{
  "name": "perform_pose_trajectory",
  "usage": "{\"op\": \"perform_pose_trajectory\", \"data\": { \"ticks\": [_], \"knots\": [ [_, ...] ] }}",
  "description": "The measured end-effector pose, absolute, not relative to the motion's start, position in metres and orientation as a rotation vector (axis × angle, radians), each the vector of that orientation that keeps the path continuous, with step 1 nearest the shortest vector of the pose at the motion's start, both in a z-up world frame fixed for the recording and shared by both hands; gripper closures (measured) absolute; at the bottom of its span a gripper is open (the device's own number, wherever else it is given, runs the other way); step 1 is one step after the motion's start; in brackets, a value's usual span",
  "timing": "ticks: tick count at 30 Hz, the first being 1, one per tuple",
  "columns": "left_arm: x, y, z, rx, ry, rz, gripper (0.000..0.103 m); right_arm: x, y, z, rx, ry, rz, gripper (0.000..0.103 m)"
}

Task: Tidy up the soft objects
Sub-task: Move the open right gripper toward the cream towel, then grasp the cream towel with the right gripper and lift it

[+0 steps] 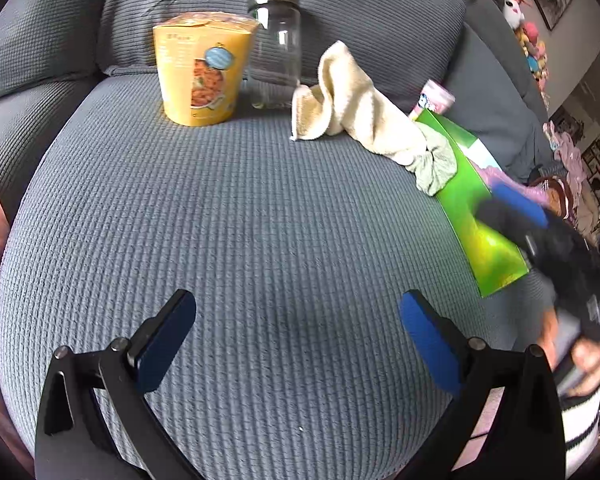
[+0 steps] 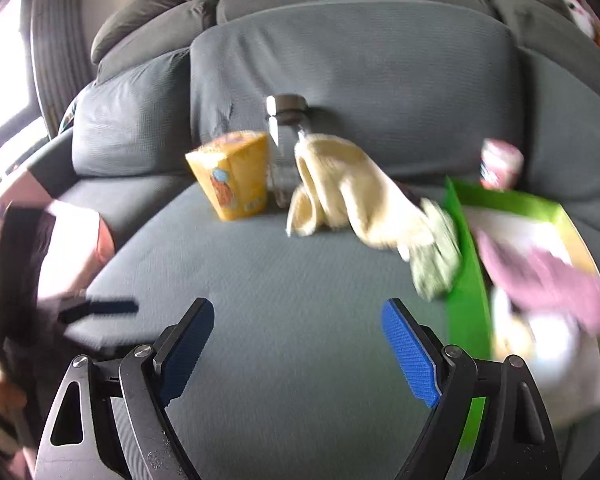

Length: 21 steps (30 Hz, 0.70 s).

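A cream towel point(image 1: 352, 108) lies crumpled on the grey sofa seat point(image 1: 220, 220), its right end on a pale green cloth point(image 1: 436, 160) that hangs over the edge of a green box point(image 1: 468, 200). The right wrist view shows the towel point(image 2: 340, 192), the green cloth point(image 2: 436, 256) and the box point(image 2: 466, 280), which holds a pink cloth point(image 2: 540, 272). My left gripper point(image 1: 296, 320) is open and empty above the seat. My right gripper point(image 2: 298, 328) is open and empty, near the box; it shows blurred in the left wrist view point(image 1: 516, 208).
A yellow noodle cup point(image 1: 204, 72) and a clear glass jar point(image 1: 276, 48) stand at the back of the seat by the back cushion point(image 1: 340, 12). A pink-and-white container point(image 1: 434, 98) sits behind the box. Stuffed toys point(image 1: 528, 36) lie further right.
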State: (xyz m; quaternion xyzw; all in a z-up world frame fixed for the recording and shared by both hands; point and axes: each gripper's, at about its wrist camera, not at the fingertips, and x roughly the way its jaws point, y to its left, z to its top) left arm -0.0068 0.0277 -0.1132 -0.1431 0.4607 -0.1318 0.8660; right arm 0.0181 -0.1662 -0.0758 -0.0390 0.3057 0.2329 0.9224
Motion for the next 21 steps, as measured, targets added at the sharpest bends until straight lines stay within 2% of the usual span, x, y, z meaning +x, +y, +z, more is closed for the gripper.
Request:
{"op": "perform_pose_trajectory", "data": {
  "ticks": [2, 6, 10, 11, 12, 13, 14, 15, 21],
  "knots": [
    [-0.004, 0.033, -0.113, -0.314, 0.958, -0.278, 0.001, 0.048, -0.148, -0.071, -0.123, 0.597, 0.434, 0.016],
    [-0.002, 0.047, -0.11, -0.326, 0.943, -0.267, 0.001, 0.107, -0.13, -0.072, -0.106, 0.643, 0.381, 0.027],
    [0.004, 0.061, -0.113, -0.34, 0.942, -0.251, 0.001, 0.15, -0.115, -0.077, -0.105, 0.66, 0.335, 0.028],
    [0.006, 0.063, -0.114, -0.347, 0.945, -0.249, 0.001, 0.158, -0.111, -0.079, -0.113, 0.671, 0.33, 0.035],
    [0.008, 0.066, -0.116, -0.354, 0.949, -0.248, 0.001, 0.17, -0.107, -0.085, -0.116, 0.702, 0.333, 0.051],
    [0.01, 0.068, -0.119, -0.36, 0.953, -0.244, 0.001, 0.178, -0.105, -0.09, -0.115, 0.727, 0.339, 0.062],
    [0.011, 0.069, -0.12, -0.363, 0.956, -0.243, 0.001, 0.184, -0.105, -0.095, -0.11, 0.753, 0.346, 0.087],
    [0.012, 0.07, -0.121, -0.366, 0.959, -0.243, 0.001, 0.185, -0.108, -0.101, -0.093, 0.773, 0.352, 0.092],
    [0.016, 0.074, -0.126, -0.395, 0.968, -0.262, 0.001, 0.103, -0.131, -0.102, -0.015, 0.773, 0.565, 0.093]
  ]
}}
